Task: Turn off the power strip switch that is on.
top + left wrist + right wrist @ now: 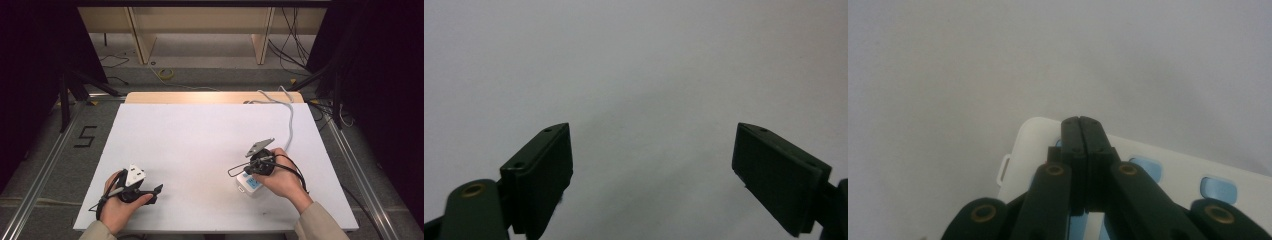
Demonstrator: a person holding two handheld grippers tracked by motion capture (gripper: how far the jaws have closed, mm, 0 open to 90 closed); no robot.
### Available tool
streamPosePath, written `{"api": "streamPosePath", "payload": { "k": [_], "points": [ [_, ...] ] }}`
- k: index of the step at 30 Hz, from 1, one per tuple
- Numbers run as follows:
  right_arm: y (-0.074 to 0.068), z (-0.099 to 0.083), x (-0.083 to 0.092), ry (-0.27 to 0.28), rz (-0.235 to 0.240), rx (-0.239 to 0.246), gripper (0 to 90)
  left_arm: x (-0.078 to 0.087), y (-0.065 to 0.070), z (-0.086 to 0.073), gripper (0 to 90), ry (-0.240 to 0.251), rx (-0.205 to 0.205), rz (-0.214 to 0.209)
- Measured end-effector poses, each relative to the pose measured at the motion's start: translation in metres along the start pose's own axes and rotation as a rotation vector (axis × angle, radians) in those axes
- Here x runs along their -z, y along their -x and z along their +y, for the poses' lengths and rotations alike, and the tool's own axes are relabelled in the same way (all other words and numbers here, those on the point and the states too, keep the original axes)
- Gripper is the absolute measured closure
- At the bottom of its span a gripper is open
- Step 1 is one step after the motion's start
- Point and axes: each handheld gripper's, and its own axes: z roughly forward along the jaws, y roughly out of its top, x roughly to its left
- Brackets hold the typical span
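The white power strip point(248, 184) lies at the near right of the white table point(200, 150), directly under the right gripper point(250, 169), whose jaws are pressed together with nothing between them, tips over the strip's end. It runs lengthwise away under the hand, pale blue buttons point(1218, 189) along its top, grey cord point(290, 120) trailing back. The left gripper point(159, 190), jaws apart and empty, rests well apart.

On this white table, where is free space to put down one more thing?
The middle of the table is bare, from the left gripper across to the right gripper, and so is the far left. It is crowded near right: the power strip and its cable.
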Motion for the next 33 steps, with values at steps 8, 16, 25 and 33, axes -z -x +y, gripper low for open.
{"api": "streamPosePath", "payload": {
  "k": [8, 16, 25, 33],
  "points": [
    [-0.001, 0.002, -0.004, -0.003, -0.002, 0.005, 90.0, 0.000, 0.000, 0.000, 16.1, -0.001, -0.002, 0.000],
    [0.000, 0.002, -0.008, -0.011, 0.000, 0.005, 90.0, 0.000, 0.000, 0.000, 16.1, -0.001, -0.003, -0.001],
    [0.000, 0.002, -0.011, -0.022, 0.003, -0.001, 90.0, 0.000, 0.000, 0.000, 16.1, -0.002, -0.003, -0.001],
    [0.000, 0.001, -0.012, -0.019, -0.002, -0.003, 90.0, 0.000, 0.000, 0.000, 16.1, -0.004, -0.005, 0.000]
  ]
}}
